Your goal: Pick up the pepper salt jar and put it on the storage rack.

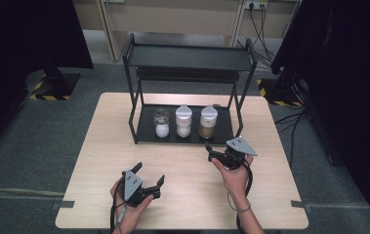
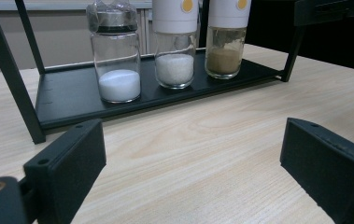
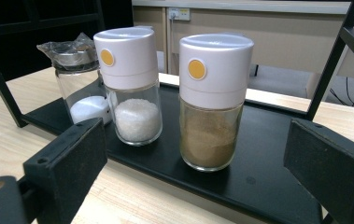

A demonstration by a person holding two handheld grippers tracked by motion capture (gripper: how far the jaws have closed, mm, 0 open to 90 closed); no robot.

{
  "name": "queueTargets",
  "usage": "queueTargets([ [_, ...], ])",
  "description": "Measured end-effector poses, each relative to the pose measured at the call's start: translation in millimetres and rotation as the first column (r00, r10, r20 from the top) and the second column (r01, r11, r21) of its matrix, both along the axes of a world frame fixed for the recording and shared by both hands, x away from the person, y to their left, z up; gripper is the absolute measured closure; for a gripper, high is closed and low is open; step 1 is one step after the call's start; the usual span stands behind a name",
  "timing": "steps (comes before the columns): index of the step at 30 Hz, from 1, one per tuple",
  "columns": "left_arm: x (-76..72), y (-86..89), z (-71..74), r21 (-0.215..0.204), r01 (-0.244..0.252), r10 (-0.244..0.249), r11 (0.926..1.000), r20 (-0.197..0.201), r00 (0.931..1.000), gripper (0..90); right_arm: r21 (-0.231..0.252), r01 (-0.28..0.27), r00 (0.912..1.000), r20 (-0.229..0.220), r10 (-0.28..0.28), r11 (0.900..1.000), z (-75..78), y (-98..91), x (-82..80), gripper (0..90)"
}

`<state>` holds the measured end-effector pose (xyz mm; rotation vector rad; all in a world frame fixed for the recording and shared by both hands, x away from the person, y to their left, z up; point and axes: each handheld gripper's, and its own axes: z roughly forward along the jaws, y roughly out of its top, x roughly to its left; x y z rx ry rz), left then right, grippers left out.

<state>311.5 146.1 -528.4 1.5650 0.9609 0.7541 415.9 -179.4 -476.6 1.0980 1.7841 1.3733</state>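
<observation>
Facing brown jar (image 3: 210, 116) at shelf's right end, our right gripper (image 1: 220, 155) gapes, empty — left gripper (image 1: 149, 178) wide open too, near table's front edge.

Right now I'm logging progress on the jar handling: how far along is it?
Nothing looks done: the brown-powder jar, the middle jar and the steel-capped jar all stand on the rack's bottom tray. In hand: the right tool, open, faces the brown-powder jar without touching it. The left tool is open over the table. Grasping remains.
</observation>
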Motion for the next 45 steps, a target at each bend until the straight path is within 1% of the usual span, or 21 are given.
queueTargets([
  [7, -0.1, 0.0, 0.0, 0.0, -0.001, 0.001, 1.0, 0.0, 1.0, 6.3, -0.004, -0.002, 1.0, -0.001, 0.002, 1.0, -1.2, -1.1, -3.6, 6.3],
  [10, -0.2, -0.1, 0.0, 0.0, -0.001, 0.001, 1.0, 0.0, 1.0, 6.2, -0.004, -0.008, 0.9999, -0.009, 0.008, 1.0, -1.3, -1.3, -5.3, 6.5],
  [16, -0.1, -0.2, 0.0, 0.001, -0.001, 0.001, 1.0, 0.0, 1.0, 6.3, -0.006, -0.01, 0.9999, 0.001, 0.01, 0.9999, -1.2, -2.1, -8.7, 6.4],
  [45, -0.1, -0.2, 0.0, 0.0, -0.002, 0.002, 1.0, 0.0, 1.0, 6.2, -0.007, -0.025, 0.9997, 0.006, 0.026, 0.9997, -3.2, -13.2, -28.8, 6.2],
])
